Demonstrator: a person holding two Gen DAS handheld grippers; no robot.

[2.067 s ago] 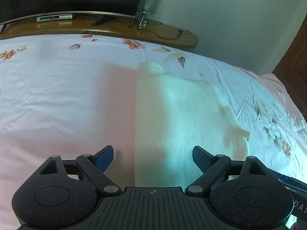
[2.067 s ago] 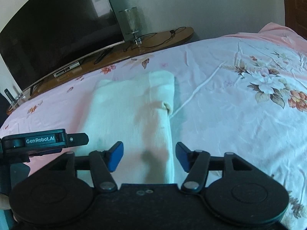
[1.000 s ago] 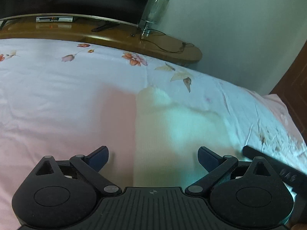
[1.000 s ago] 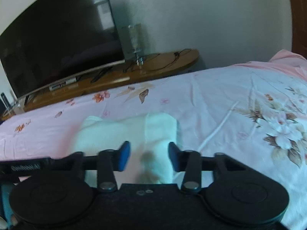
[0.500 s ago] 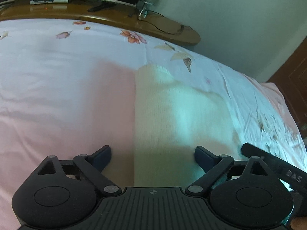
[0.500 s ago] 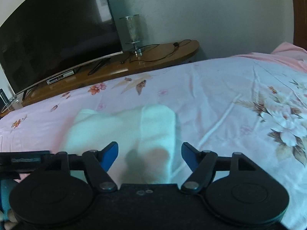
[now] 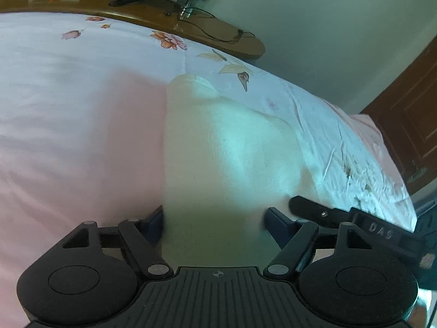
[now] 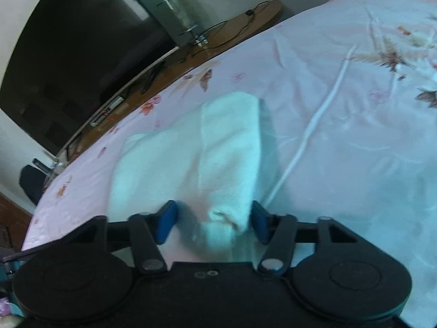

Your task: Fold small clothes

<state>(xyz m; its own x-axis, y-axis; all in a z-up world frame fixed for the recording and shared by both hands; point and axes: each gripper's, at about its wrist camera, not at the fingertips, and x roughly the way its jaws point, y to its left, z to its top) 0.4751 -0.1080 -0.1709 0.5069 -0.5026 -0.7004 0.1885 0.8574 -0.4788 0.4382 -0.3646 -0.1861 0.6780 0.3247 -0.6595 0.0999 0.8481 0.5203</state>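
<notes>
I see a folded white garment (image 7: 218, 147) lying flat on the bed (image 7: 68, 136), on its pink floral sheet. I'll use the garment as my landmark for everything else.

My left hand-held gripper (image 7: 213, 225) sits at the garment's near edge with its jaws spread wide. One blue pad (image 7: 155, 225) touches the cloth's left border, and the other pad is at the right side of the near edge; it grips nothing. Just right of the garment's near corner, part of my other tool crosses the left wrist view as a black bar.

My right hand-held gripper (image 8: 211, 222) is released too, jaws apart, straddling the garment's (image 8: 191, 158) near right end. The doubled-over, thicker strip of cloth runs between the pads, and its rolled end lies just ahead of the gap. I cannot tell whether either pad presses the fabric.

Beyond the garment's far end, past the bed (image 8: 341, 136) edge, runs a curved wooden shelf (image 7: 218, 32) carrying a glass lamp (image 8: 181, 13) and a black cable (image 7: 218, 37). A large dark television (image 8: 82, 54) stands behind it, left of the lamp.
</notes>
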